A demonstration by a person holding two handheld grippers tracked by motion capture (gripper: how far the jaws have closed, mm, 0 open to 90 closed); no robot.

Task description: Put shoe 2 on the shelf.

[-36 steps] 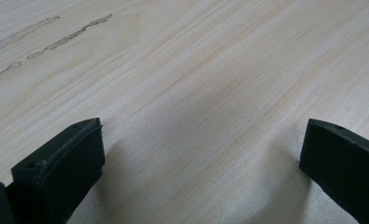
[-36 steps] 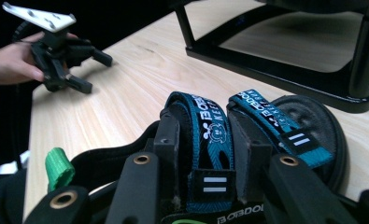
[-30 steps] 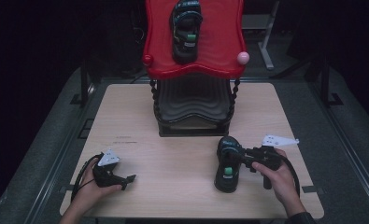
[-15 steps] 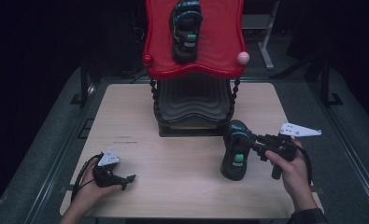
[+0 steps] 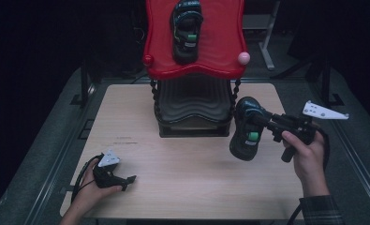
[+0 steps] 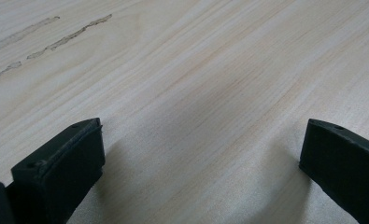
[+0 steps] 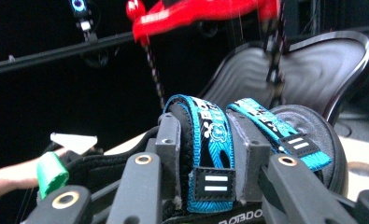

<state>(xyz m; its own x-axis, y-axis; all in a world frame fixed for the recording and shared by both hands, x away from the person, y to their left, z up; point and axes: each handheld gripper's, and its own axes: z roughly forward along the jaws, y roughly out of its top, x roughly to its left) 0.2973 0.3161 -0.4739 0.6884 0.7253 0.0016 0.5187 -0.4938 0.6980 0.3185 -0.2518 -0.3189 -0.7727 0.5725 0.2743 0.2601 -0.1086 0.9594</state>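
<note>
The right gripper (image 5: 260,123) is clamping its jaws on a strap of a black sandal (image 5: 246,136), the pads pressing on either side of a blue patterned band (image 7: 209,154) in the right gripper view, so the jaws are standing part-closed on that strap. In the high view the sandal is hanging clear of the wooden table (image 5: 192,187), just right of the black lower tier (image 5: 192,110) of the shoe rack, with its long axis running from the heel, up near the rack's post, down toward the near edge and tilted slightly left. The matching sandal (image 5: 186,30) is lying on the red top shelf (image 5: 220,51), lengthwise away from the person, above and to the left of the held one. The free part of that shelf, beside the stowed sandal, is lying up and leftward from the right gripper, so this hand seems the nearer one for the placing. The left gripper (image 5: 122,180) is resting low at the table's near left corner, well apart from the rack, with its jaws spread wide over bare wood and holding nothing.
</note>
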